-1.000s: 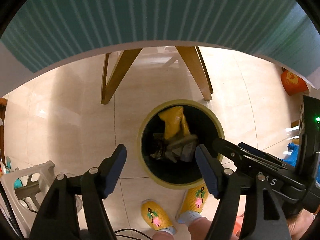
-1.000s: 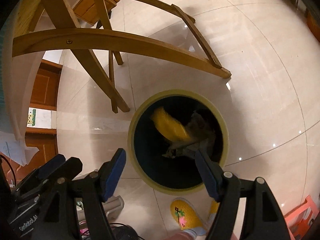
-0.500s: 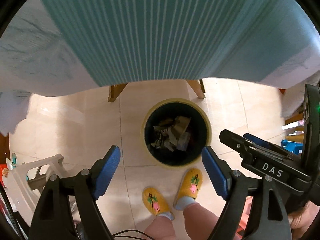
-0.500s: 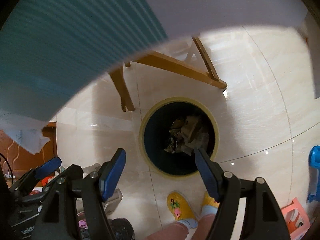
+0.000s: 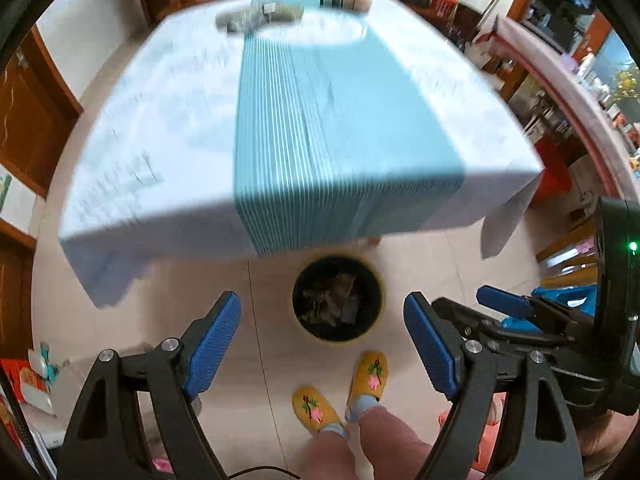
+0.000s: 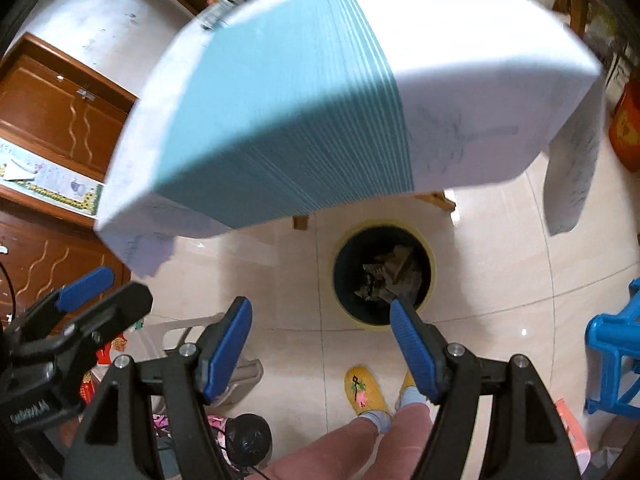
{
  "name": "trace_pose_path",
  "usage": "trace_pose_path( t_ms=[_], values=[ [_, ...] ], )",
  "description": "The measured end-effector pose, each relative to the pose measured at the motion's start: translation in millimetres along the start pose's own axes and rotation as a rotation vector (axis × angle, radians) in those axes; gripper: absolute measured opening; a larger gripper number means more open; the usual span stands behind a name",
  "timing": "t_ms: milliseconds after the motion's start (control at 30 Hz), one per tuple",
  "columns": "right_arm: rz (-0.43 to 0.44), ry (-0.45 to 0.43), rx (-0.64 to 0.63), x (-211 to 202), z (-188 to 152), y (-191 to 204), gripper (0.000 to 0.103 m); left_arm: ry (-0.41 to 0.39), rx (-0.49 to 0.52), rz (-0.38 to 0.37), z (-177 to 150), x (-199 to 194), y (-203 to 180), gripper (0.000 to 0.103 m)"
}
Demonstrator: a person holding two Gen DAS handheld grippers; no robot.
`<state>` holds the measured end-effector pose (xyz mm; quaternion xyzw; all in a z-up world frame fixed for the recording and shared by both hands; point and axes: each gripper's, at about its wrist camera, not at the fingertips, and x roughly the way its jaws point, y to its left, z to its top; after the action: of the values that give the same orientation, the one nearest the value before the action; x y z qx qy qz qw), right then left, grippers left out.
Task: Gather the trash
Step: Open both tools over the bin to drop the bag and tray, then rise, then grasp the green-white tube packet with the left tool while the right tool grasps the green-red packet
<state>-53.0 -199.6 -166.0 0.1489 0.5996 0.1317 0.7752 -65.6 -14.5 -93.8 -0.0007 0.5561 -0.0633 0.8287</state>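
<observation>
A round bin with a yellow rim (image 5: 382, 286) stands on the tiled floor below the table's near edge; it also shows in the right wrist view (image 6: 431, 268). Crumpled trash (image 5: 332, 302) lies inside it, also seen in the right wrist view (image 6: 390, 276). My left gripper (image 5: 322, 340) is open and empty, high above the floor. My right gripper (image 6: 320, 342) is open and empty, also high above the bin. More blurred trash (image 5: 256, 16) lies at the far end of the table.
A table under a white cloth with a teal striped runner (image 5: 320, 120) fills the upper view. Feet in yellow slippers (image 5: 368, 372) stand by the bin. A blue plastic stool (image 6: 612, 352) is at right, wooden cabinets (image 6: 52, 112) at left.
Both grippers have risen from just above the bin to above table height. The yellow wrapper fell into the bin. The table top has come into view.
</observation>
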Motion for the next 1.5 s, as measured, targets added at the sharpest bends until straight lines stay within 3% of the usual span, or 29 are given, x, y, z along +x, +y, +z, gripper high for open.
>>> trace_pose_path(
  t_ms=[333, 533, 767, 1067, 1267, 1500],
  values=[
    [-0.018, -0.215, -0.074, -91.9, 22.5, 47.7, 0.072, -0.2, 0.036, 0.006, 33.6, -92.2, 11.0, 0.082],
    [-0.024, -0.354, -0.099, -130.4, 41.0, 69.3, 0.072, -0.325, 0.069, 0.049, 46.8, -133.8, 10.6, 0.082],
    [-0.038, -0.441, -0.174, -155.3, 64.1, 89.1, 0.072, -0.358, 0.051, 0.064, 75.2, -146.3, 22.8, 0.082],
    [-0.029, -0.427, -0.262, -138.7, 127.1, 92.5, 0.072, -0.278, 0.016, 0.078, 140.0, -102.4, 42.9, 0.082],
    [-0.001, -0.367, -0.364, -95.8, 208.3, 89.2, 0.072, -0.187, -0.054, 0.128, 208.1, -43.3, 58.6, 0.082],
    [0.04, -0.237, -0.496, -26.0, 318.8, 87.6, 0.072, -0.07, -0.169, 0.184, 291.5, 29.3, 74.2, 0.082]
  ],
)
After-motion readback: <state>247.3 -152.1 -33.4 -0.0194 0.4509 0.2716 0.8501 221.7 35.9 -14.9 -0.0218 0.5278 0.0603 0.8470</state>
